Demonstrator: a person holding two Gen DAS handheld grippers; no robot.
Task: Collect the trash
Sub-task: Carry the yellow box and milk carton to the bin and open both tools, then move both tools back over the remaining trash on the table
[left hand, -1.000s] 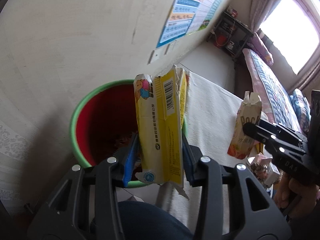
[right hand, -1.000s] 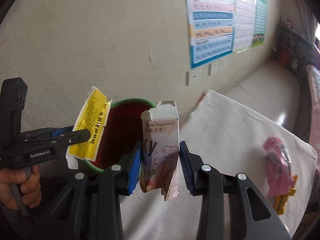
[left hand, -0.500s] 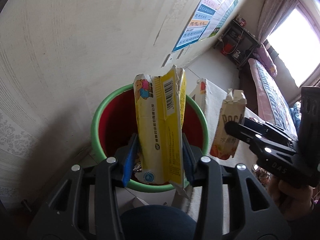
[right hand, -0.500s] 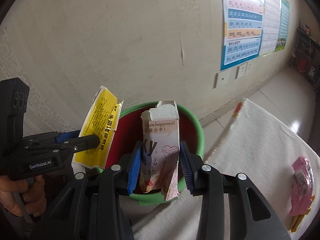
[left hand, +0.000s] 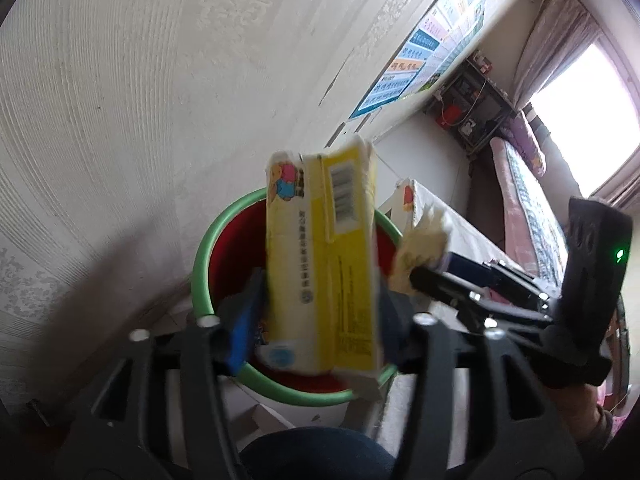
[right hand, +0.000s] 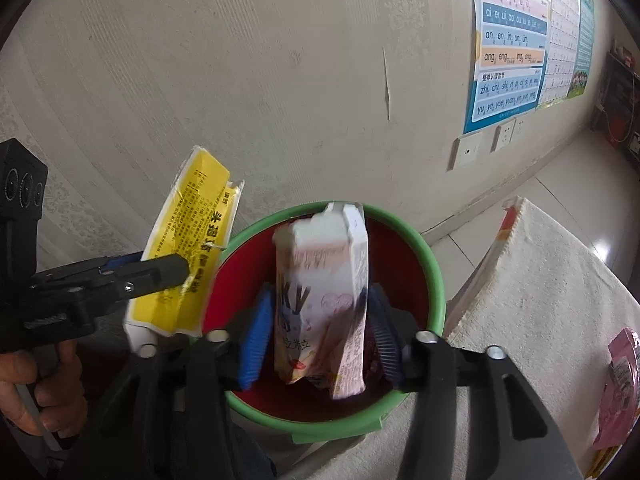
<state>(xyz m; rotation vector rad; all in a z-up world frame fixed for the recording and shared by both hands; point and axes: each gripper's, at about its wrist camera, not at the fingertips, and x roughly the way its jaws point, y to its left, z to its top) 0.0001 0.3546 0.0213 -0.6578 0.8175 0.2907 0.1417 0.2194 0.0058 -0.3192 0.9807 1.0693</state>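
Note:
A round bin (left hand: 200,264), red inside with a green rim (right hand: 436,280), stands on the floor by the wall. My left gripper (left hand: 320,304) hangs over it, its jaws opening around a yellow carton (left hand: 320,260). A thin gap shows beside the left pad, and the carton is blurred. My right gripper (right hand: 320,320) is also over the bin, its jaws opening. The pink and white carton (right hand: 320,280) between them is tilted, with gaps on both sides. Each view shows the other gripper: the left gripper (right hand: 180,272) with the yellow carton (right hand: 188,248), the right gripper (left hand: 420,276) with the pale carton (left hand: 420,244).
A table with a cream cloth (right hand: 540,300) stands right of the bin, with a pink wrapper (right hand: 620,380) on it. The papered wall behind carries posters (right hand: 512,48) and sockets. A hand (right hand: 36,380) holds the left gripper's handle. A bed (left hand: 528,200) and a shelf lie further back.
Both grippers have come over the bin from the table side. Their jaws have spread, and both cartons now sit loose between the pads, the pink one twisted.

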